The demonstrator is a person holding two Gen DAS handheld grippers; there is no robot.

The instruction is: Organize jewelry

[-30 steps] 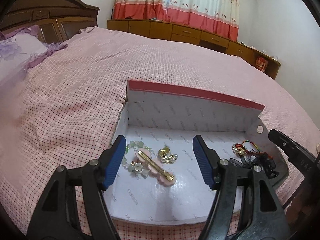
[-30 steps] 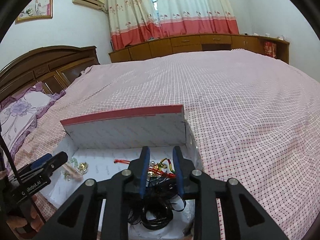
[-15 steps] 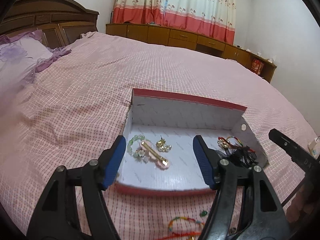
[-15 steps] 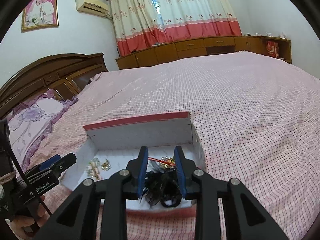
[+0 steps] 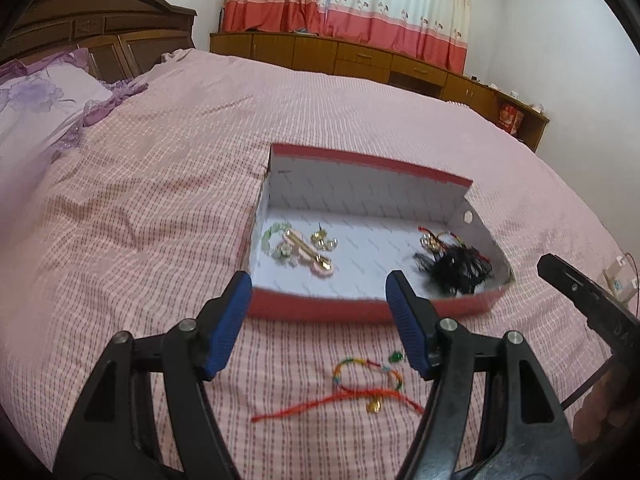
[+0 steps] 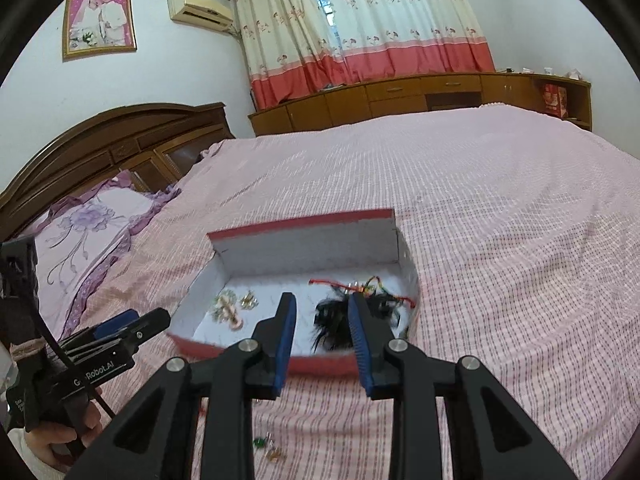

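Between placements: left gripper (image 5: 318,322) and right gripper (image 6: 322,344), jaws released and holding nothing, hover just short of the red box (image 5: 360,310). Loose string bracelet (image 5: 366,376) lies on the bedspread (image 5: 160,200) at 6 o'clock from the box; next move presumably calls for descending and pinching it

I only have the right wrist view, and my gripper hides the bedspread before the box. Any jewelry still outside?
Observer: Yes, a multicolour cord bracelet with a red string lies on the bedspread in front of the box.
Operator: Is the left gripper holding it?
Observer: No, the left gripper is open and empty.
Operator: What lies at the box's left end?
Observer: A green bead bracelet with a pink-and-gold hair clip across it.
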